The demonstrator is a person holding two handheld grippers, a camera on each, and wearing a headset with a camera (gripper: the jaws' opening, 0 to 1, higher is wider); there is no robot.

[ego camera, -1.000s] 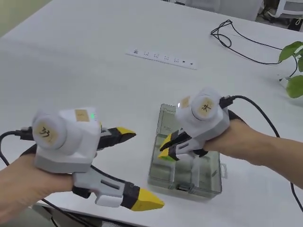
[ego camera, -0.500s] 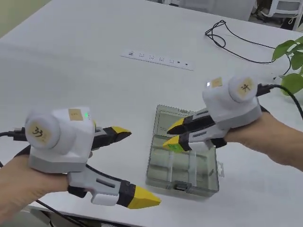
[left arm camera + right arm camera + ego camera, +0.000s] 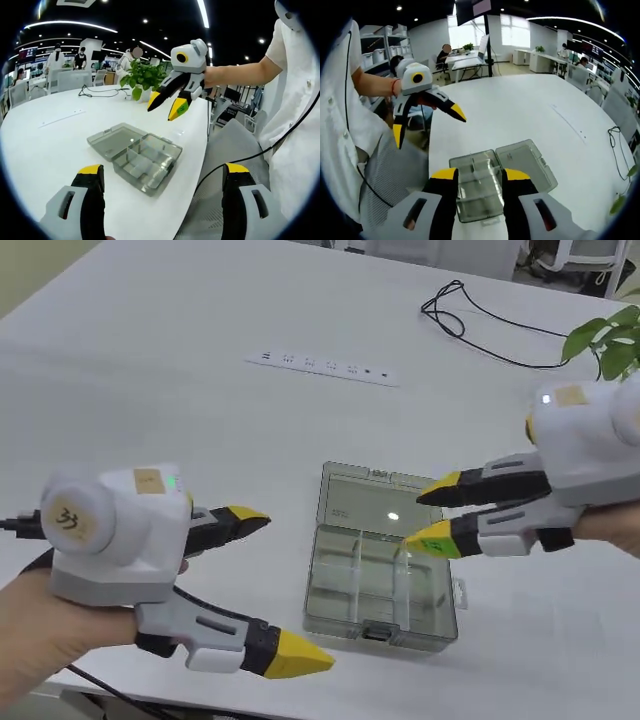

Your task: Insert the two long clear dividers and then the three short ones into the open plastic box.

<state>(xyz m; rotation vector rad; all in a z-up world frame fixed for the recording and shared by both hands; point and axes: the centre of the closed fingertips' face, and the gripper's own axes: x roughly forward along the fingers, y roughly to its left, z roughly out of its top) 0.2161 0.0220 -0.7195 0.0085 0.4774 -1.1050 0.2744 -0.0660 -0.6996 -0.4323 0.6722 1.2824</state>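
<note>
A broad white tabletop (image 3: 150,360) carries a white power strip (image 3: 322,366), a looped black cable (image 3: 445,320) and a leafy plant (image 3: 598,340). Beyond it lies an open office with desks (image 3: 465,60), bright windows (image 3: 515,35) and strip ceiling lights (image 3: 202,12).

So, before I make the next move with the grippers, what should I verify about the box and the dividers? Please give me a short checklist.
1. Box stands flat on the table: ok.
2. Lid is open and lies back behind the compartments: ok.
3. Left gripper is empty, jaws wide apart: ok.
4. Right gripper is empty, jaws a little apart: ok.
5. Right gripper is raised above the box, not touching it: ok.
6. All five dividers are seated: cannot tell; clear walls show inside the box, but their number is unclear.
</note>
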